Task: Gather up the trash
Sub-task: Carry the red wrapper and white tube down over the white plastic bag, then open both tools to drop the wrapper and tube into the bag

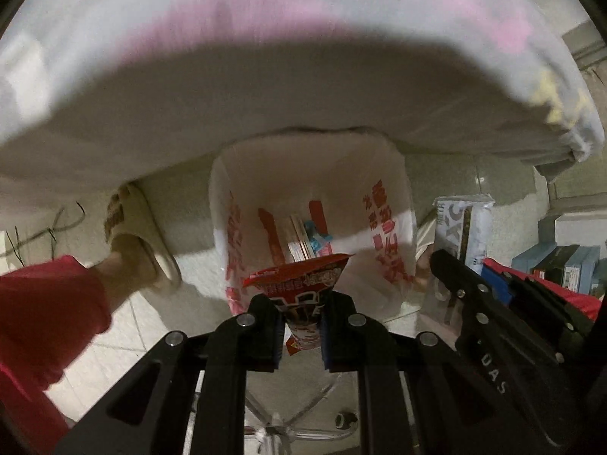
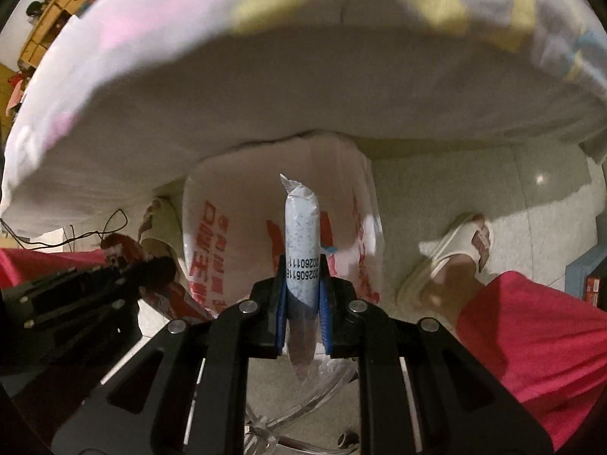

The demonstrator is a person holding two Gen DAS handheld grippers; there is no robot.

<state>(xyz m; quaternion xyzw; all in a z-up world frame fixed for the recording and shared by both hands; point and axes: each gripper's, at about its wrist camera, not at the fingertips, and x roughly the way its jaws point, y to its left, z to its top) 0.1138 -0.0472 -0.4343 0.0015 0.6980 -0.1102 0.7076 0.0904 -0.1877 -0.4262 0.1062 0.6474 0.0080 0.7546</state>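
Observation:
My left gripper (image 1: 302, 328) is shut on a red and white snack wrapper (image 1: 303, 284) and holds it above the open mouth of a white plastic bag with red print (image 1: 383, 235). Some wrappers lie inside the bag. My right gripper (image 2: 302, 299) is shut on a pale blue speckled packet (image 2: 301, 235), upright, above the same bag (image 2: 216, 235). The right gripper with its packet also shows in the left wrist view (image 1: 461, 227). The left gripper shows at the left of the right wrist view (image 2: 151, 269).
A bed edge with a white sheet (image 1: 303, 87) hangs over the bag. The person's feet in cream slippers (image 1: 136, 235) (image 2: 455, 250) stand on the tiled floor on both sides. Boxes (image 1: 561, 265) stand at the right. Cables (image 2: 95, 231) lie at the left.

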